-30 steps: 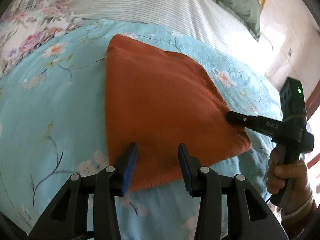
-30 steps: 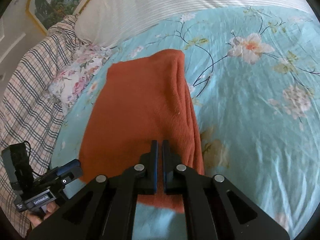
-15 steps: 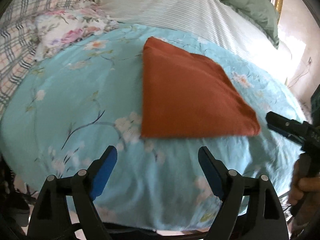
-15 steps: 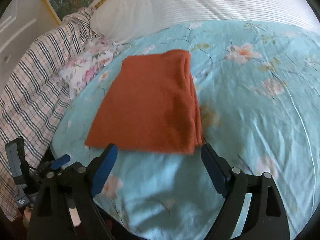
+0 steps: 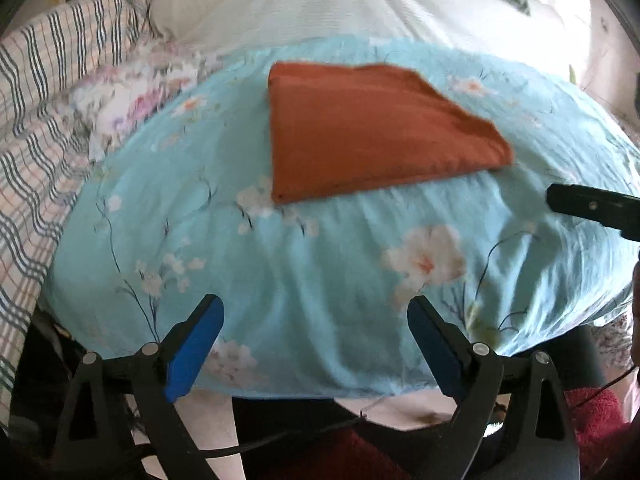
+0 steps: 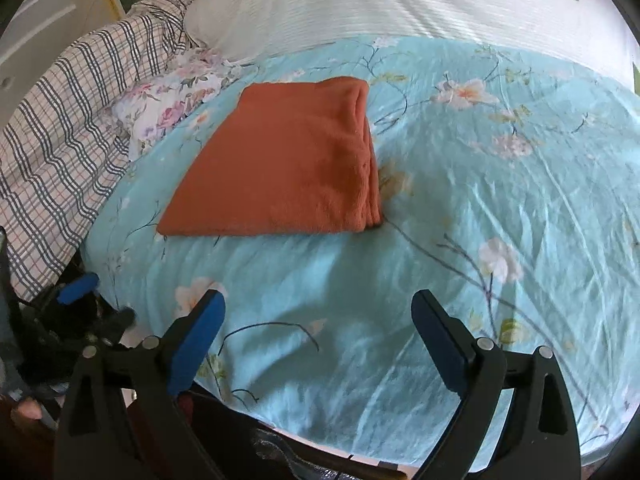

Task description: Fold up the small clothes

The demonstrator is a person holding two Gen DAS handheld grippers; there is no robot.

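A folded rust-orange garment [image 5: 368, 132] lies flat on the light blue floral bedcover [image 5: 320, 264]. It also shows in the right wrist view [image 6: 288, 164], folded into a neat rectangle with stacked layers along its right edge. My left gripper [image 5: 314, 344] is open and empty, held back over the near edge of the bed, well short of the garment. My right gripper [image 6: 318, 340] is open and empty too, also back at the near edge. The right gripper's tip [image 5: 588, 206] shows at the right of the left wrist view.
A plaid blanket [image 6: 60, 152] and a floral pillow [image 6: 168, 108] lie at the left. A white striped sheet [image 6: 400, 4] covers the far bed. The bed's front edge [image 5: 328, 392] drops off just ahead of both grippers.
Both grippers have let go of the garment, opened wide and pulled back toward the near edge of the bed. The garment stays folded on the cover.
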